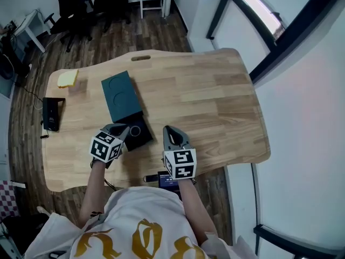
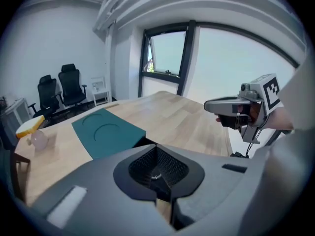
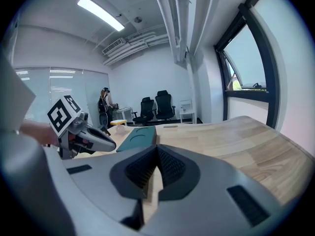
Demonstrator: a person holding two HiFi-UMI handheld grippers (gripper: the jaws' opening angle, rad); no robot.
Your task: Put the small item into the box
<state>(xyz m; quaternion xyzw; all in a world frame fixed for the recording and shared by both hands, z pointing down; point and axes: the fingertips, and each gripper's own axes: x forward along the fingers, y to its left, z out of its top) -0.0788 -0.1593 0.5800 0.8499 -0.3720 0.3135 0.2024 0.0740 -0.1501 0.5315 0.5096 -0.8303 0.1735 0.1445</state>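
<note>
A dark teal box lid (image 1: 121, 95) lies flat on the wooden table (image 1: 215, 101), with the black box base (image 1: 141, 136) at its near end. My left gripper (image 1: 123, 129) sits at the left edge of that black base. In the left gripper view the jaws are shut, and a small silvery item (image 2: 156, 176) shows pinched between them, with the teal lid (image 2: 106, 131) just beyond. My right gripper (image 1: 168, 130) hovers over bare table right of the box, jaws shut on nothing. It also shows in the left gripper view (image 2: 236, 107).
A yellow block (image 1: 68, 78) and a black device (image 1: 51, 114) lie at the table's left end. A dark phone-like thing (image 1: 164, 178) rests at the near edge. Office chairs (image 1: 89, 4) stand beyond the far side. A window wall runs along the right.
</note>
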